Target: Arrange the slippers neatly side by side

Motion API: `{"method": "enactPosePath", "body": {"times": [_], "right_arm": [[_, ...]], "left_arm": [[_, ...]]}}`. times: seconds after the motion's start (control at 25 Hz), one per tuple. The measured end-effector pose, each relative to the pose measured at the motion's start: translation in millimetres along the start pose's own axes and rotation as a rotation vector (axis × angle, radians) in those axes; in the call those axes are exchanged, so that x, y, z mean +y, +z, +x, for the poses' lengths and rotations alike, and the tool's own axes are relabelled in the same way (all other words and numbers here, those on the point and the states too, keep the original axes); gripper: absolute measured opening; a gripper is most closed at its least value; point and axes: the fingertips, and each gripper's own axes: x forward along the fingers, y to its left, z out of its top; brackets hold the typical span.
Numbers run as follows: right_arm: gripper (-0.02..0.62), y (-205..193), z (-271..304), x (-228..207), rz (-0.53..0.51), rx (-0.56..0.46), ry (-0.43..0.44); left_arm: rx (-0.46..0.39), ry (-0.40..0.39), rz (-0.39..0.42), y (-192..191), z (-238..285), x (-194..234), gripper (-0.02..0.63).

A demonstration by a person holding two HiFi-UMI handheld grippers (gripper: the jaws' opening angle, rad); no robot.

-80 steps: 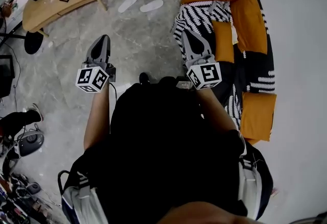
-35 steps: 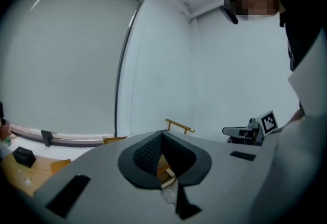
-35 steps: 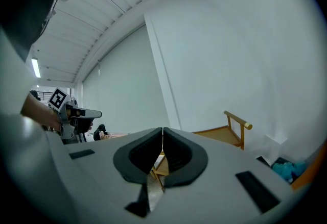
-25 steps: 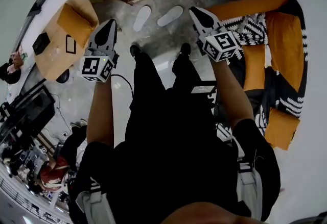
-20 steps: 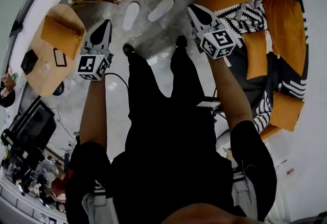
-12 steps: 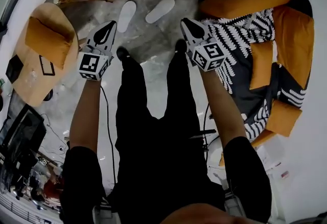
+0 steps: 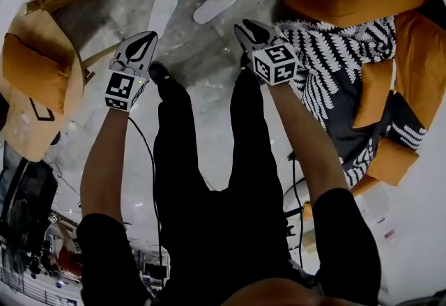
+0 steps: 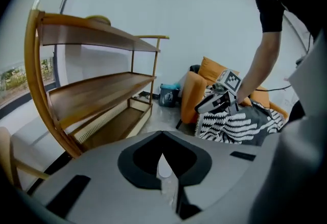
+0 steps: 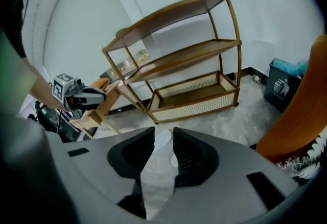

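Two white slippers lie apart and at an angle on the grey floor, the left slipper (image 7: 164, 8) and the right slipper (image 7: 217, 2), in front of the wooden shelf. My left gripper (image 7: 148, 35) is shut and empty, pointing down at the left slipper, which shows pale beyond its closed tips (image 8: 164, 166). My right gripper (image 7: 242, 28) has just been opening and holds nothing. Through its gap (image 9: 163, 133) I see one slipper (image 9: 162, 139) and the edge of the other (image 9: 174, 160) on the floor farther off. Neither gripper touches a slipper.
A curved wooden shelf (image 9: 194, 95) stands behind the slippers. An orange sofa with a black-and-white blanket (image 7: 334, 67) is to the right, a wooden seat with an orange cushion (image 7: 31, 67) to the left. A teal bin (image 8: 168, 96) sits by the sofa. The person's shoes (image 7: 159, 72) are just before the slippers.
Both grippers have come down toward the floor and the slippers as the person bent over. The right jaws have parted; the left stay shut.
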Motion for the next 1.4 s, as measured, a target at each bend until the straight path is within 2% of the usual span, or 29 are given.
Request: {"method": "enactPosePath", "body": {"times": [0.08,0.2,0.48,0.72,1.08,1.4], "right_arm": [[0.124,-17.0,18.7,-9.8,-0.042,0.038,-0.025],[0.14,-42.0,47.0,-21.3,-0.082,0.082,-0.036],[0.144,-98.7,119.0,-66.9,-0.095,0.122,-0.125],[0.147,-136.7,164.2,-92.9,-0.125,0.189,-0.155],[0.166,-171.5,228.9,-128.3,-0.112,0.242,-0.236],[0.17,-201.5,262.7,-133.5,-0.193,0.272,-0.339]], "left_arm": [[0.043,-0.006,0.012,-22.8,17.0,5.3,0.012],[0.06,0.012,-0.016,-48.7,41.8,20.6,0.012],[0.089,0.0,-0.039,-91.7,82.1,40.3,0.012],[0.103,-0.02,-0.061,-138.5,108.0,43.9,0.012],[0.092,-0.041,-0.091,-189.3,138.8,48.5,0.012],[0.082,-0.054,-0.101,-215.0,151.1,58.0,0.012]]}}
